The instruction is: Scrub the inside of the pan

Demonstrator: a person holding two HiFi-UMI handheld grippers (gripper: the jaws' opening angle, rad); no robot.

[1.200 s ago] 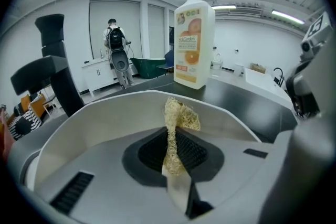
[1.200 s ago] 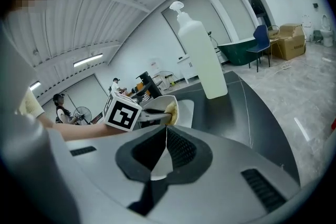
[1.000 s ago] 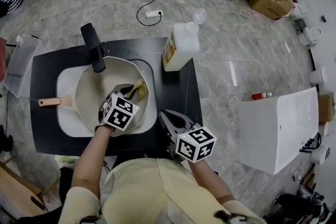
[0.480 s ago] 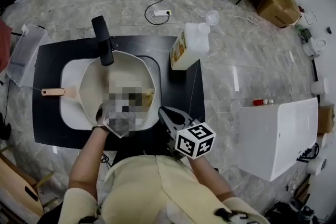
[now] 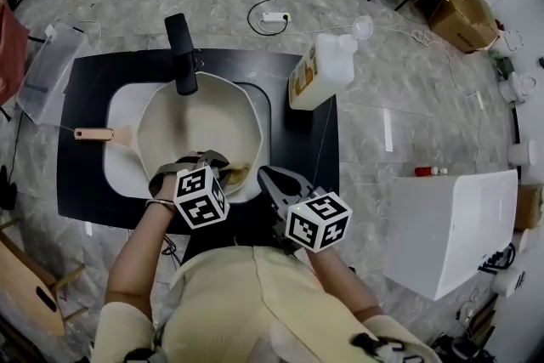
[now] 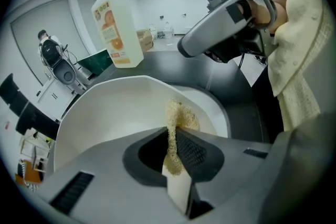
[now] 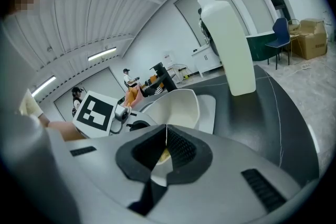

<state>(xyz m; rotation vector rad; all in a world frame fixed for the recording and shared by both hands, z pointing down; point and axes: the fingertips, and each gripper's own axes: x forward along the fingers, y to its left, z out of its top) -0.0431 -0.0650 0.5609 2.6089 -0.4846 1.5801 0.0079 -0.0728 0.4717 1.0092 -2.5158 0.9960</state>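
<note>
Pan (image 5: 194,121): cream-white, sitting in the white sink (image 5: 117,108) at centre-left of the head view. Its black handle (image 5: 180,53) points toward the top edge of the frame.

Scrub pad (image 6: 178,117): yellowish and fibrous. In the head view it is at the lower right of the pan, against the inside wall just under the near rim.

Left gripper (image 6: 177,148): clenched on the scrub pad, whose free end sticks out past the jaw tips onto the pan's wall. In the head view its marker cube (image 5: 201,196) is below the pan's near rim, at lower centre.

Right gripper (image 7: 167,137): jaws pressed together with nothing gripped. Its tip sits just beside the pan's lower-right rim, near the sink's corner and apart from the scrub pad. Its own view looks past the closed tips at the pan's outer wall.

Soap bottle (image 5: 320,74): pale, with an orange label and a pump top. It stands upright on the black table (image 5: 78,89), right of the sink, at upper centre of the head view.

Wooden-handled tool (image 5: 93,133): lies across the sink's left edge, well apart from both grippers.

White box (image 5: 450,221): on the floor at the right of the head view.
</note>
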